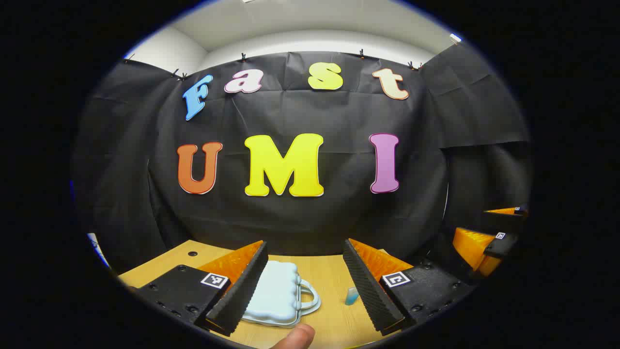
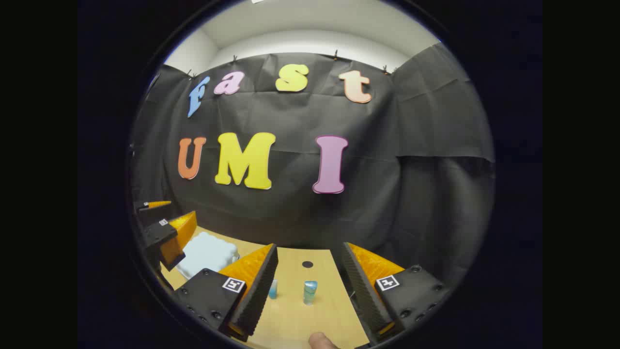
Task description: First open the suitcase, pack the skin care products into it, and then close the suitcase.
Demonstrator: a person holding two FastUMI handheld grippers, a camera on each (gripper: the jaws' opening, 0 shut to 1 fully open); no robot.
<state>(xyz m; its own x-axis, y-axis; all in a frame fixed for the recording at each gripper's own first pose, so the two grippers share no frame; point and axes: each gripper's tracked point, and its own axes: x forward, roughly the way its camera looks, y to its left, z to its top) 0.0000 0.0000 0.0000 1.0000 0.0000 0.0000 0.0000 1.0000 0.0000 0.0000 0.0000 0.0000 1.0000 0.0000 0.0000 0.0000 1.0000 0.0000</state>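
In the left gripper view, the left gripper [image 1: 305, 278] hangs above a wooden table [image 1: 334, 271] with its two fingers spread wide apart and nothing between them. The pale blue suitcase [image 1: 276, 295] lies flat and closed on the table, partly behind the gripper's left finger, its handle [image 1: 310, 293] pointing toward the open gap. A small blue bottle [image 1: 351, 294] stands just to the right of the suitcase, close against the inner side of the other finger. A fingertip [image 1: 295, 338] of the person shows at the bottom edge, in front of the suitcase. The right gripper [image 1: 494, 237] appears far to the right of the suitcase.

In the right gripper view, the right gripper [image 2: 307, 283] is also spread wide and holds nothing. Between its fingers, two small bottles stand on the table [image 2: 310, 320]: a blue one [image 2: 273, 289] beside the left finger and a rounder teal one [image 2: 310, 292] to its right. The suitcase [image 2: 206, 254] lies well to the left of both bottles, still closed. The left gripper [image 2: 164, 228] hovers at the suitcase's left edge; whether it is open cannot be told from here. A fingertip [image 2: 322, 340] shows at the bottom.
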